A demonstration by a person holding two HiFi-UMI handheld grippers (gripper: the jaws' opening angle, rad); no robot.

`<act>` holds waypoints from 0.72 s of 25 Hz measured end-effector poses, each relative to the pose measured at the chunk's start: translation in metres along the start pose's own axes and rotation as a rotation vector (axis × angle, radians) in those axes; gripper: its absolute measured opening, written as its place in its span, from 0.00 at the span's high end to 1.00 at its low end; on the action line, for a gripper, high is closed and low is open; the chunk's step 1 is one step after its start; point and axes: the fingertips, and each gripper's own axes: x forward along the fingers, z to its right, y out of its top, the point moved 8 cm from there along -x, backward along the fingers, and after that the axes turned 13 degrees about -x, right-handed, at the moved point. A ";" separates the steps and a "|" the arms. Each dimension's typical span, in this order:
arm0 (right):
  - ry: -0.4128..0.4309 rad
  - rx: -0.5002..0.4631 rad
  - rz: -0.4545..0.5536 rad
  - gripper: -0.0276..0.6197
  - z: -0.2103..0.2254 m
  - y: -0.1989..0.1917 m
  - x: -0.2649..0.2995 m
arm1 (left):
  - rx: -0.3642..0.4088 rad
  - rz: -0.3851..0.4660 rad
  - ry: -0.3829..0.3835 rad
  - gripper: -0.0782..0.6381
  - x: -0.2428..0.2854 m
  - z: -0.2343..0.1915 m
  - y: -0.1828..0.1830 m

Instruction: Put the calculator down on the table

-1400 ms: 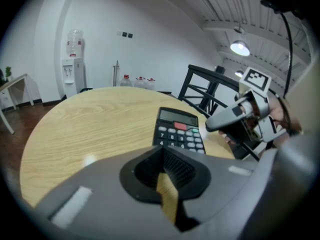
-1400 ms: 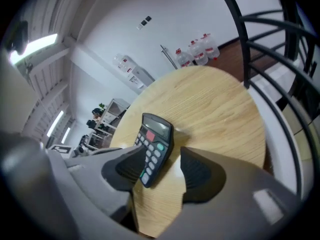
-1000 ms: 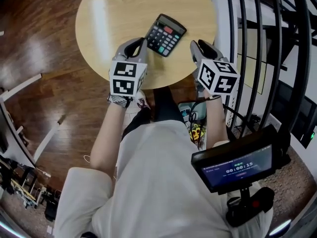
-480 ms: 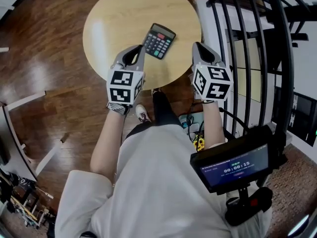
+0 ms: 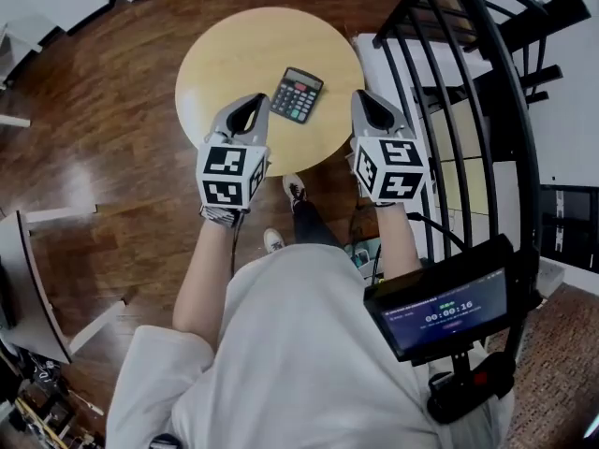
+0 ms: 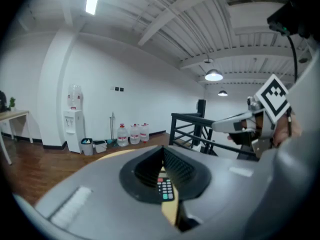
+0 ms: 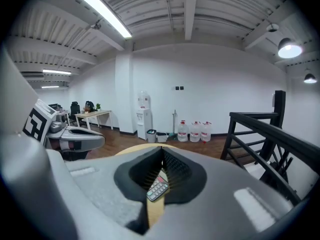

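Lying on table (image 5: 225,64), calculator (image 5: 298,94) clears edges.

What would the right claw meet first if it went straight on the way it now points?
Probably the calculator on the table, lying just beyond the shut right claw; depth is unclear.

Both bare forearms (image 5: 204,267) reach forward side by side. The left gripper (image 5: 250,103) has its jaws together. The right gripper (image 5: 363,101) has its jaws just closed, nothing between them.

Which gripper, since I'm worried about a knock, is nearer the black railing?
The right gripper: it hangs just beside the bars of the black railing, while the left gripper is on the other side of the calculator, away from them.
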 end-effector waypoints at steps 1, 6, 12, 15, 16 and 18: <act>-0.005 -0.006 0.017 0.95 -0.002 0.006 -0.008 | 0.015 0.009 -0.002 0.88 -0.008 0.004 0.004; -0.046 -0.015 0.099 0.95 -0.010 0.031 -0.048 | 0.076 0.096 -0.020 0.88 -0.045 0.019 0.022; -0.073 -0.028 0.200 0.95 -0.018 0.063 -0.086 | 0.127 0.193 -0.034 0.88 -0.081 0.029 0.051; -0.060 -0.054 0.255 0.95 -0.018 0.080 -0.095 | 0.160 0.232 -0.044 0.88 -0.091 0.037 0.064; -0.056 -0.051 0.277 0.95 -0.016 0.087 -0.099 | 0.173 0.246 -0.046 0.88 -0.094 0.041 0.069; -0.052 -0.035 0.320 0.95 -0.012 0.098 -0.106 | 0.196 0.277 -0.047 0.88 -0.101 0.047 0.079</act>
